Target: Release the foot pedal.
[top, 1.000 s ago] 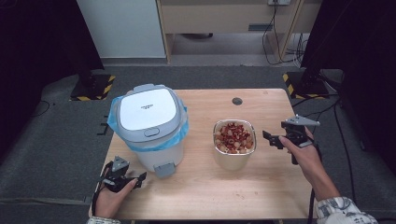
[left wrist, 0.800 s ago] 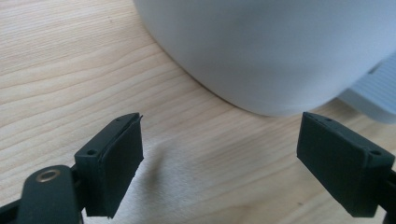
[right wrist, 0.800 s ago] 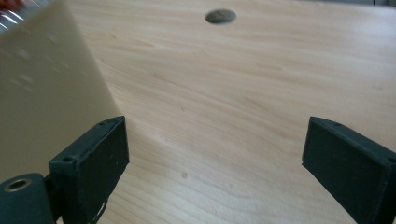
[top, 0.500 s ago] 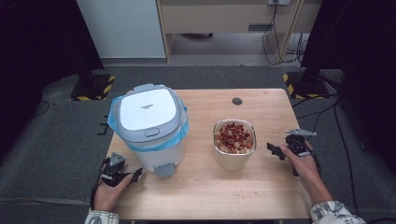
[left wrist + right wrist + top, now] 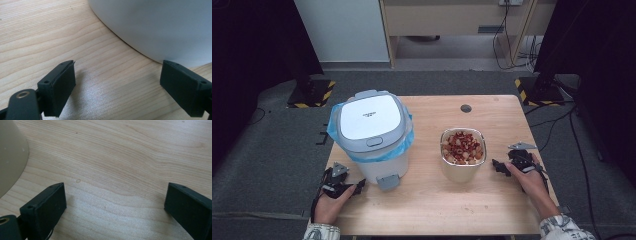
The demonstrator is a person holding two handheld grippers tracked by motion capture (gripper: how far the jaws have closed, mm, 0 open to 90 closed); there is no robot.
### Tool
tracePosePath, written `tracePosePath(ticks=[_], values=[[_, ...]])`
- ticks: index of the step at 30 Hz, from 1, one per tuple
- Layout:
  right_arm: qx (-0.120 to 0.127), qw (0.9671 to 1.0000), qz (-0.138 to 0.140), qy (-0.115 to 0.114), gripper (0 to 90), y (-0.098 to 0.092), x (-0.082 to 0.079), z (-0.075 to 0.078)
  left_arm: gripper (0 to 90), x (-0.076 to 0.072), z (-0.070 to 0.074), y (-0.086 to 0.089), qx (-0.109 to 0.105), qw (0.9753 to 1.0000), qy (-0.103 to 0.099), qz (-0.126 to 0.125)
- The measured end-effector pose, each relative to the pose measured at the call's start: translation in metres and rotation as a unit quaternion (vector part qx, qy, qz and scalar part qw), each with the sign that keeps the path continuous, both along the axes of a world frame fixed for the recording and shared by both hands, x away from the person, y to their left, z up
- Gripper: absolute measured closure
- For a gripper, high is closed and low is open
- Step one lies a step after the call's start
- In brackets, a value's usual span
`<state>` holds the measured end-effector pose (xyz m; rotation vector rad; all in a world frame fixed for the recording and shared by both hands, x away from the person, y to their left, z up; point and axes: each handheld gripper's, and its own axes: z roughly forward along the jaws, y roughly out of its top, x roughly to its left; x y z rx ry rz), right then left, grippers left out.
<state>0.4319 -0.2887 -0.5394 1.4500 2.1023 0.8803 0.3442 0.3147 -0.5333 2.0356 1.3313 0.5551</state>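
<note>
A white pedal bin (image 5: 372, 135) with a grey lid and a blue liner stands on the left half of the wooden table (image 5: 447, 210). Its white wall (image 5: 160, 27) rises just beyond my left gripper (image 5: 117, 87), which rests low on the wood, open and empty, near the front left corner (image 5: 354, 187). A metal bowl (image 5: 463, 154) full of red and pale food pieces sits right of centre. My right gripper (image 5: 500, 166) lies on the table just right of that bowl, also open with nothing between its fingers (image 5: 115, 207); the bowl's side (image 5: 10, 157) shows at left.
The bin's grey foot pedal (image 5: 386, 181) sticks out toward the front edge. A round cable hole (image 5: 466, 108) sits near the table's far edge. Cabinets and yellow-black floor markers (image 5: 532, 90) lie beyond the table.
Both hands have come down and back toward the front of the table; the right gripper dropped from beside the bowl's rim to rest on the wood. Both stay open.
</note>
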Motion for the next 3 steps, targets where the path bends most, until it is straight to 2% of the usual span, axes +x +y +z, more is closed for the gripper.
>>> tracePosePath(ticks=[3], values=[[-0.002,1.0,-0.009,0.001,2.5,0.0001,-0.0011,-0.0002,9.6,0.0,-0.0017,0.0009,-0.004,1.0,-0.006,0.0]])
